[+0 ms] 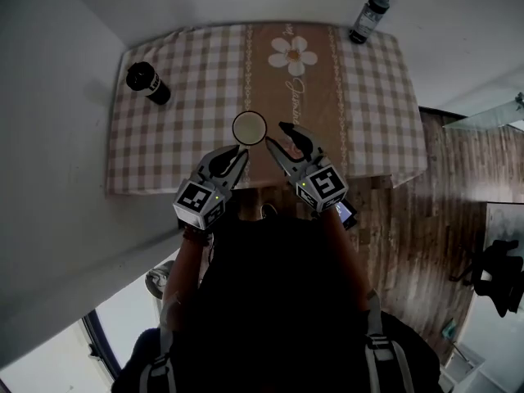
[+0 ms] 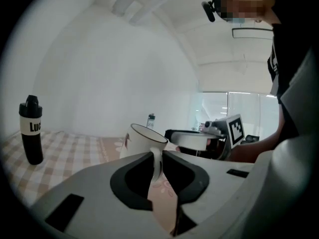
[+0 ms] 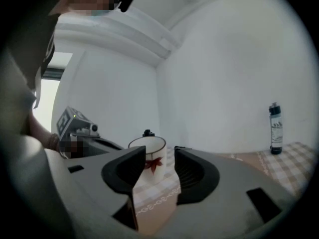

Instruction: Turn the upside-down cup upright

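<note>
The white cup (image 1: pixel 249 128) with a dark rim and a red leaf print stands mouth up near the front edge of the checked table (image 1: pixel 188 80). My left gripper (image 1: pixel 237 152) comes at it from the near left and is shut on its handle; in the left gripper view the thin handle (image 2: pixel 156 164) runs down between the two jaws of that gripper (image 2: pixel 158 156), with the cup (image 2: pixel 142 143) slightly tilted. My right gripper (image 1: pixel 278 136) is open at the cup's right side. In the right gripper view the cup (image 3: pixel 149 161) shows past its parted jaws (image 3: pixel 159 156), untouched.
A black bottle (image 1: pixel 147 83) stands at the table's far left and a dark-capped bottle (image 1: pixel 369 18) at the far right corner. A beige flower-print strip (image 1: pixel 293 56) runs down the tablecloth's middle. Wooden floor (image 1: pixel 409 244) lies to the right of the table.
</note>
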`<state>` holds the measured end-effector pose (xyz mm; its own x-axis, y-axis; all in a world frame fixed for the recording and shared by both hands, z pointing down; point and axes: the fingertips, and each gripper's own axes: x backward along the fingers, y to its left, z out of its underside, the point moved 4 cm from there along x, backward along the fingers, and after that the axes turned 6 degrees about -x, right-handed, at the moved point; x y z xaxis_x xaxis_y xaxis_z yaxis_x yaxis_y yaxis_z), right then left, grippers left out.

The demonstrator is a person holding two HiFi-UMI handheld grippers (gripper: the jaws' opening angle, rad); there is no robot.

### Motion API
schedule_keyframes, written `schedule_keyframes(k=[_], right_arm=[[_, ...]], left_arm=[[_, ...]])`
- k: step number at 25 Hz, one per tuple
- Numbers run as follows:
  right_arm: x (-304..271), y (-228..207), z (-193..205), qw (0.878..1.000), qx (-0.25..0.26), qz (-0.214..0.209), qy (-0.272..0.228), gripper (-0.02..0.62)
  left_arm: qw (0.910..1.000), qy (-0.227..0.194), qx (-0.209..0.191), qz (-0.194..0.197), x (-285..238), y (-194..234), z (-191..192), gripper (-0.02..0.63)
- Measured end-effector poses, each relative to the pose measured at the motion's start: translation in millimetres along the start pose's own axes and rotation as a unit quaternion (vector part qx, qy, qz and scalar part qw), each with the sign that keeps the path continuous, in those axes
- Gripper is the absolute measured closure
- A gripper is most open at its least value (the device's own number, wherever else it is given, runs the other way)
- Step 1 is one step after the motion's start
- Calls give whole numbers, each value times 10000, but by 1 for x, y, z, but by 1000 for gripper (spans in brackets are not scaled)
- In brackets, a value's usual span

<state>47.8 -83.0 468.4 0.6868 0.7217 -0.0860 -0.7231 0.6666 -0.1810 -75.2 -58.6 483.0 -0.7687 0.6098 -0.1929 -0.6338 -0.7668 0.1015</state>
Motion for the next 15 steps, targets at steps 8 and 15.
schedule_keyframes(k=[8, 15], right_arm=[[-10, 21, 7, 9942, 1000, -400, 34, 305], [-20, 32, -2, 9903, 1207, -668, -162, 264]], left_arm=[[9961, -514, 524, 484, 15, 2, -30, 549], [9898, -754, 865, 849, 19, -7, -32, 549]])
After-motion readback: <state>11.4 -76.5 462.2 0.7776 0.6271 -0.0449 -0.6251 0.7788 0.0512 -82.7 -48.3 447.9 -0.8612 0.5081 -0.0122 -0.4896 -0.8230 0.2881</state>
